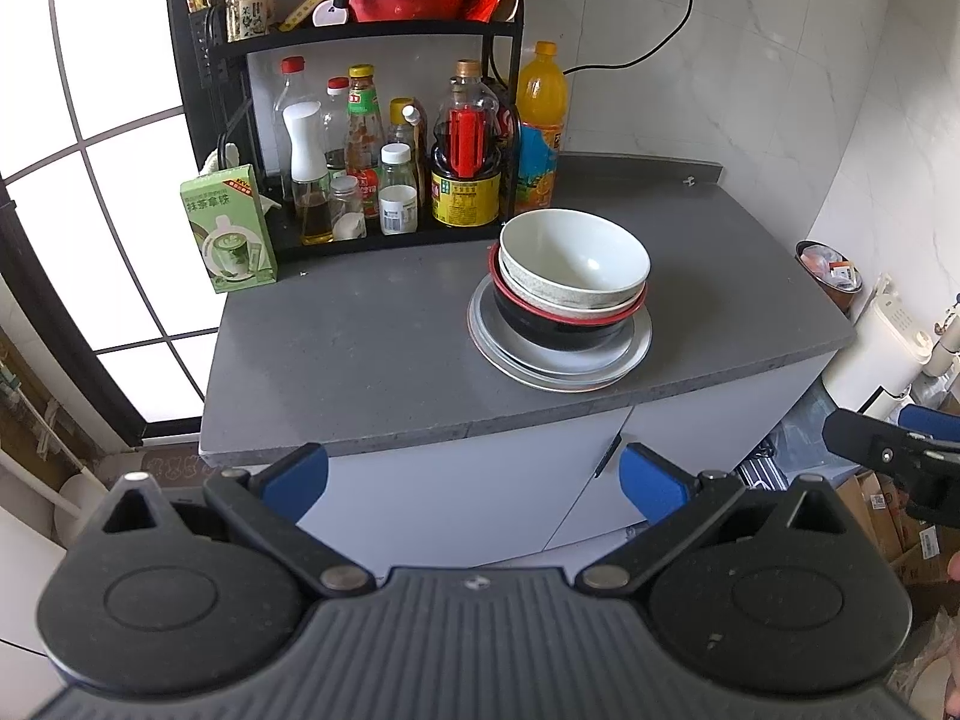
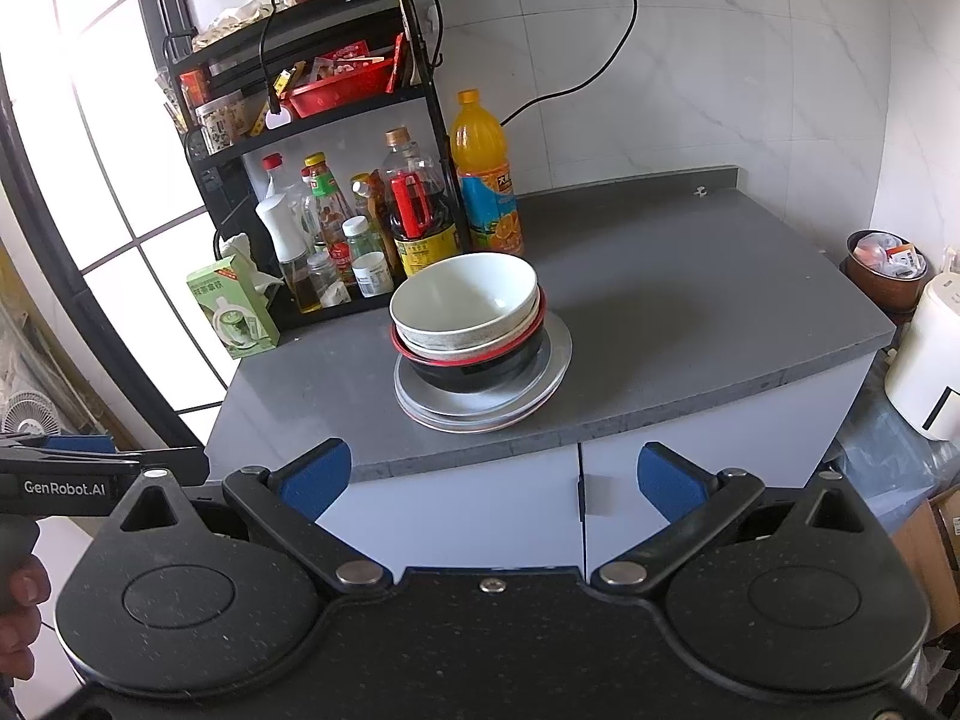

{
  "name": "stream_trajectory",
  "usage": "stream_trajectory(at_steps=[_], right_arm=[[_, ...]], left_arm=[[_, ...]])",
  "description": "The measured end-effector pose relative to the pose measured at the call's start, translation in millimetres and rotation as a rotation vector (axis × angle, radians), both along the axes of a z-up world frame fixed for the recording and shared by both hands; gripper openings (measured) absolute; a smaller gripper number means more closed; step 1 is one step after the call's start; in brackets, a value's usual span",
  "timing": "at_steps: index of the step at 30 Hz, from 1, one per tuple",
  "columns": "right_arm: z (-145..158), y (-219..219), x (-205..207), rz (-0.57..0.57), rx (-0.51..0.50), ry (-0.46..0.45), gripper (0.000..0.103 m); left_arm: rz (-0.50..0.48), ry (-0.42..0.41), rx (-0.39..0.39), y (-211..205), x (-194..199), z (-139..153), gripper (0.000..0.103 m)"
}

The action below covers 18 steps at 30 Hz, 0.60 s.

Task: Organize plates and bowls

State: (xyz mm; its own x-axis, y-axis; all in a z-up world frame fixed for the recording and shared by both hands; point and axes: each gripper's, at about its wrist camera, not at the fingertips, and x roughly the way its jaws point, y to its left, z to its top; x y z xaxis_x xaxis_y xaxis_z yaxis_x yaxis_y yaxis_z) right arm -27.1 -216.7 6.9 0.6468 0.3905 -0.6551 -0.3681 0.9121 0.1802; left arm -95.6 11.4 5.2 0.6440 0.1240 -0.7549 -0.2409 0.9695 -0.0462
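On the grey countertop stands one stack: a white bowl nested in a speckled bowl, both inside a black bowl with a red rim, all on a few grey plates. The same stack shows in the right wrist view, white bowl on top and plates at the bottom. My left gripper is open and empty, held in front of the cabinet, short of the counter edge. My right gripper is likewise open and empty, below the counter's front edge.
A black rack with sauce bottles and a red basket fills the counter's back left. An orange juice bottle stands behind the stack, a green box at the left. A bin and white appliance sit right of the counter.
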Motion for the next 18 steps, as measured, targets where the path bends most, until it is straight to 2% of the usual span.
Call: stream_trajectory(at_steps=[18], right_arm=[[-3.4,-4.6,0.4,-0.002,-0.004,0.004,0.103]], left_arm=[[-0.016,0.007,0.011,0.9,-0.3,-1.3,0.102]])
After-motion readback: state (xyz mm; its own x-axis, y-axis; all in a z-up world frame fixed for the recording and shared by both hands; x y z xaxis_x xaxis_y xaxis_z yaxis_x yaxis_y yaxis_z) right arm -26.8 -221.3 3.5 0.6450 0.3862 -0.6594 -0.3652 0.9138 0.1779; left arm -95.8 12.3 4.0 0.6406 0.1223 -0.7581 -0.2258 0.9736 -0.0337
